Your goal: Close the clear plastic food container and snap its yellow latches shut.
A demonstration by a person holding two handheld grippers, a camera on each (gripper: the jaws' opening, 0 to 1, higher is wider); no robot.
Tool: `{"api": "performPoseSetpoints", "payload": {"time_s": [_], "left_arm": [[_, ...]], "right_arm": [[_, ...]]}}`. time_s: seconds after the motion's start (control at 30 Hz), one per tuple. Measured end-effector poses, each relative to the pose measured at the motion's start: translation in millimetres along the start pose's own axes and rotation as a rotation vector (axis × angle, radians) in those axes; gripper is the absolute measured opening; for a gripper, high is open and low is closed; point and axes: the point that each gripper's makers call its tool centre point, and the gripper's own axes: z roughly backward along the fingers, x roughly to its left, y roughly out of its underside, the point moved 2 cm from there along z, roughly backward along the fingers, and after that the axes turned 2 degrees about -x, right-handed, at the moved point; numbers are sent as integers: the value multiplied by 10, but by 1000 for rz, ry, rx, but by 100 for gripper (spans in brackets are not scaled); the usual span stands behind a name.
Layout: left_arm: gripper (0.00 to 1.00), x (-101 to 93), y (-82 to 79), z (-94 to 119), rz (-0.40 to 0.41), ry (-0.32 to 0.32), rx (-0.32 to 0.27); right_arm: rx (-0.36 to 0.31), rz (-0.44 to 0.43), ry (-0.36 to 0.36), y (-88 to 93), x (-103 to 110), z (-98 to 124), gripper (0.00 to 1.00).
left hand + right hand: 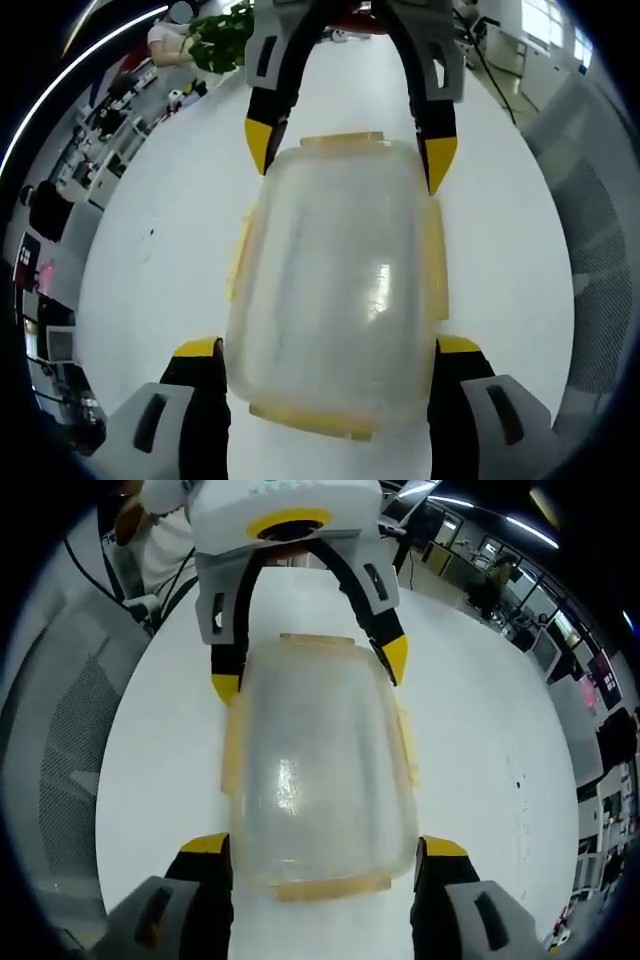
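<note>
The lid looks already seated on the container [335,300], which sits out in the open middle of the white table [180,230], well in from every edge I can see. So the closing part seems done, and what is left, as I judge it, is the latches. My left fingers [325,348] are spread wide and straddle the near end of the container, one yellow tip on each side, close against its walls but not clearly pressing. My right fingers [325,846] do the same from the opposite end, also spread, with the box between them. In the left gripper view my other gripper comes down from the top, its tips flanking the far end. The yellow latches [434,265] show as pale strips along the long sides and at both ends; they appear to lie fairly flat, yet I cannot tell whether any has clicked home. The picture is soft with blur, the clear plastic and its glare wash out the rim, and the latch at the near end [330,887] is half hidden low between my fingers. Whether anything is inside I cannot make out.
</note>
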Motion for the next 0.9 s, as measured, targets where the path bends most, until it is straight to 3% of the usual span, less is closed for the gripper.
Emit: {"api": "performPoseSetpoints", "payload": {"time_s": [0.37,0.43,0.5,0.53,0.6,0.9], "left_arm": [[80,2,-4,18,1,-15,-11],[80,-3,15,32,-26,-25,-17],[90,46,35,52,-66,-68,-15],[96,48,36,58,-55,-77,-31],[99,65,54,79,-30,-82,-38],[99,40,75,97,-39,-93,-23]], "right_arm": [[-4,17,19,1,-21,-11,74],[-1,3,40,20,-37,-5,82],[-73,-24,77,-55,-85,-1,99],[-105,5,88,-124,-121,27,98],[-85,1,100,-110,-130,73,99],[-79,2,99,-103,-56,99,99]]}}
